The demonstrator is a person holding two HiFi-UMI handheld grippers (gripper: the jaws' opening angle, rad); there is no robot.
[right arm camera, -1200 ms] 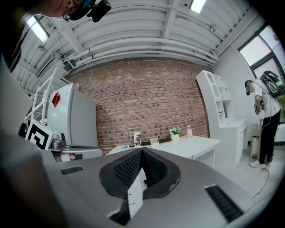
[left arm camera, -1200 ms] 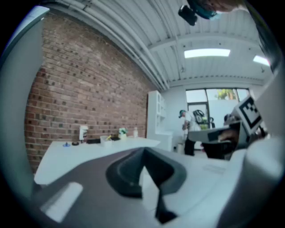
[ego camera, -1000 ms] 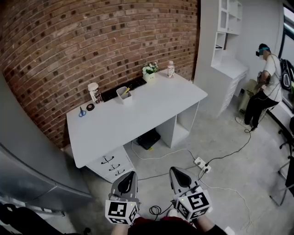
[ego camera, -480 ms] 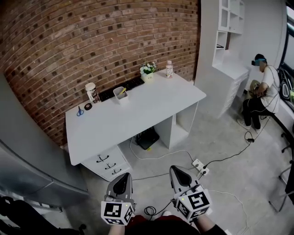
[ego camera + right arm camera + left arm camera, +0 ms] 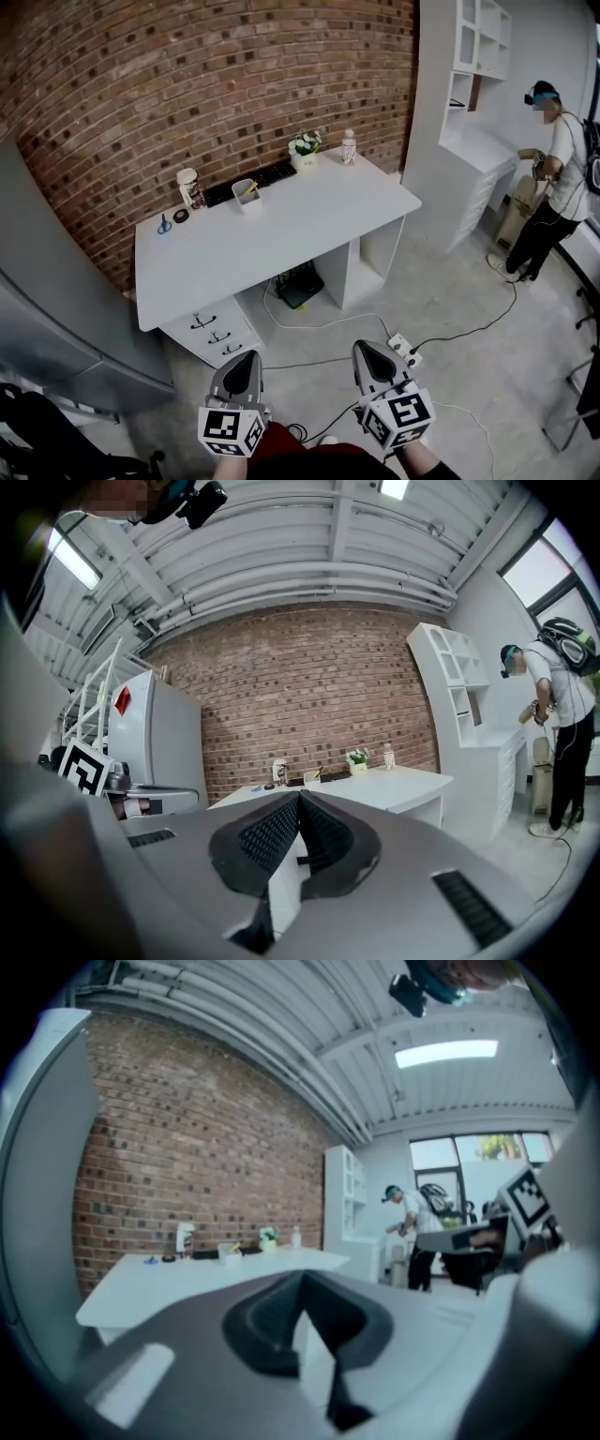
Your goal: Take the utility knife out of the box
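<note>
A small white box (image 5: 247,195) stands near the back of the white desk (image 5: 281,239), with the yellow utility knife (image 5: 251,187) sticking out of its top. Both grippers hang low over the floor, well short of the desk and pointing toward it. My left gripper (image 5: 246,360) is shut with nothing in it, and so is my right gripper (image 5: 367,350). In the left gripper view the box (image 5: 228,1252) shows far beyond the closed left gripper (image 5: 302,1281). In the right gripper view the box (image 5: 312,777) lies beyond the closed right gripper (image 5: 300,799).
On the desk are blue scissors (image 5: 165,225), a tape roll (image 5: 182,217), a jar (image 5: 192,189), a flower pot (image 5: 304,147) and a bottle (image 5: 349,145). A drawer unit (image 5: 211,328) sits below. A power strip (image 5: 405,345) and cables lie on the floor. A person (image 5: 553,178) stands at right by white shelves (image 5: 469,94).
Both shut grippers have drifted a little lower in the head view, the left one also leftward. The person at right has gone from crouching to standing.
</note>
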